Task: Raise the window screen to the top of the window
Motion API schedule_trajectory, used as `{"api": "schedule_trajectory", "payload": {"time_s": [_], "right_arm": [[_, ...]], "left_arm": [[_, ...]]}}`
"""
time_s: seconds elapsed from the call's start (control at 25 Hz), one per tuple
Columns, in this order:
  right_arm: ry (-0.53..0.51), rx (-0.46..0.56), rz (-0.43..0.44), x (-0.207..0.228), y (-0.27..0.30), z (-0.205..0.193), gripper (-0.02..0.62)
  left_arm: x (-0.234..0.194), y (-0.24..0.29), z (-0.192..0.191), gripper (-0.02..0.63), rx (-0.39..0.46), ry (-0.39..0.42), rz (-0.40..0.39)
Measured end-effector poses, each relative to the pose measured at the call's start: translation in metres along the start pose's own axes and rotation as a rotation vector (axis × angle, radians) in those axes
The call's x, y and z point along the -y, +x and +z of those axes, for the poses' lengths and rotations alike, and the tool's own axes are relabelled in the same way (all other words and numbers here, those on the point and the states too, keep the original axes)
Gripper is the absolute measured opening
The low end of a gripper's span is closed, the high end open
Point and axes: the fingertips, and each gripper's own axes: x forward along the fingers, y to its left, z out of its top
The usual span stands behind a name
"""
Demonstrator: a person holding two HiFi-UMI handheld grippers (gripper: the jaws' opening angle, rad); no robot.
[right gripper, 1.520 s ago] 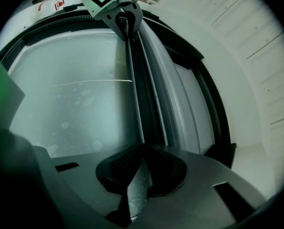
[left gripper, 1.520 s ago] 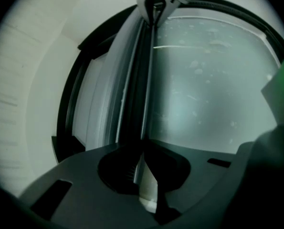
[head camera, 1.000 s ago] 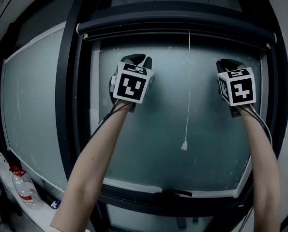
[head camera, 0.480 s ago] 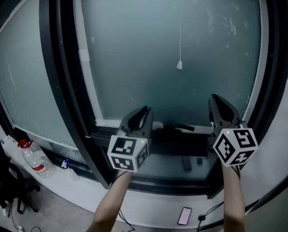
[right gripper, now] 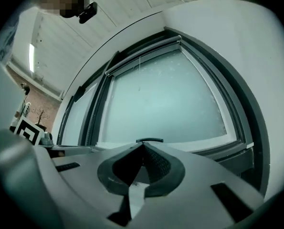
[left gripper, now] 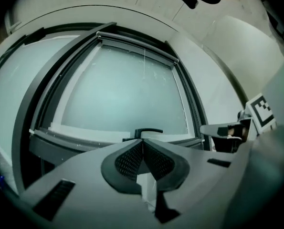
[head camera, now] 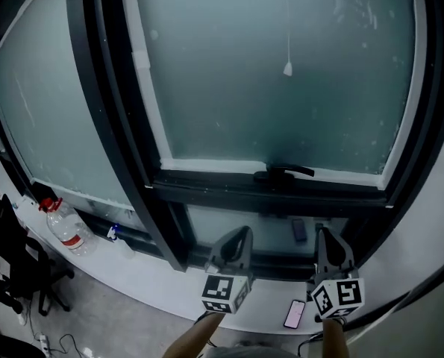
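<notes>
Both arms are low and pulled in near the body. The left gripper (head camera: 238,236) and right gripper (head camera: 326,235) sit side by side at the bottom of the head view, marker cubes toward the camera, tips pointing at the wall below the window frame (head camera: 266,192) and tilted slightly up.

Left jaws: together, pads meeting at the tip, nothing between them; they have just been closing. Right jaws: together too, and empty.

The window screen (left gripper: 137,43) is rolled up at the top of the window, high above and well ahead of both jaw pairs, touched by neither. Its pull cord (head camera: 287,67) hangs down the bare pane (head camera: 274,88). The window handle (left gripper: 149,130) shows just over the left jaw tips, and likewise just over the right jaw tips in the right gripper view.

A phone (head camera: 294,313) lies on the sill between the two grippers, close to the right cube. A water bottle (head camera: 66,230) stands well off to the left of the left jaws.

Versus a second ago: both grippers were up on the pane just under the screen's rail, arms stretched out. Half a second ago they were level with the lower frame. Now they are below it, and the left jaws went from apart to together.
</notes>
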Motion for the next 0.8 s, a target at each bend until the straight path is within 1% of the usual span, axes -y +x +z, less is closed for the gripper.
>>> {"api": "schedule_trajectory", "payload": {"time_s": [0.08, 0.16, 0.32, 0.48, 0.56, 0.68, 0.72, 0.8], "right_arm": [[-0.024, -0.027, 0.019, -0.018, -0.011, -0.016, 0.008], [-0.045, -0.074, 0.055, -0.033, -0.018, -0.025, 0.008], [-0.051, -0.124, 0.086, -0.047, -0.007, -0.031, 0.008], [-0.076, -0.162, 0.108, -0.064, -0.010, -0.034, 0.008], [-0.091, -0.171, 0.098, -0.073, -0.024, -0.036, 0.008], [-0.062, -0.183, 0.038, -0.070, -0.045, -0.042, 0.008], [-0.048, -0.187, 0.027, -0.069, -0.049, -0.044, 0.008], [-0.030, -0.195, 0.020, -0.072, -0.056, -0.044, 0.008]], "left_arm": [[0.006, -0.009, -0.020, 0.006, -0.050, 0.008, -0.003], [0.013, -0.014, -0.029, 0.005, -0.082, 0.013, -0.018], [0.011, -0.006, -0.025, 0.005, -0.089, 0.036, -0.041], [0.012, -0.007, -0.026, 0.005, -0.093, 0.021, -0.088], [0.011, -0.017, -0.029, 0.005, -0.103, 0.007, -0.086], [0.011, -0.034, -0.039, 0.005, -0.128, -0.035, -0.065], [0.012, -0.040, -0.040, 0.005, -0.134, -0.038, -0.060], [0.014, -0.055, -0.038, 0.005, -0.136, -0.014, -0.052]]}}
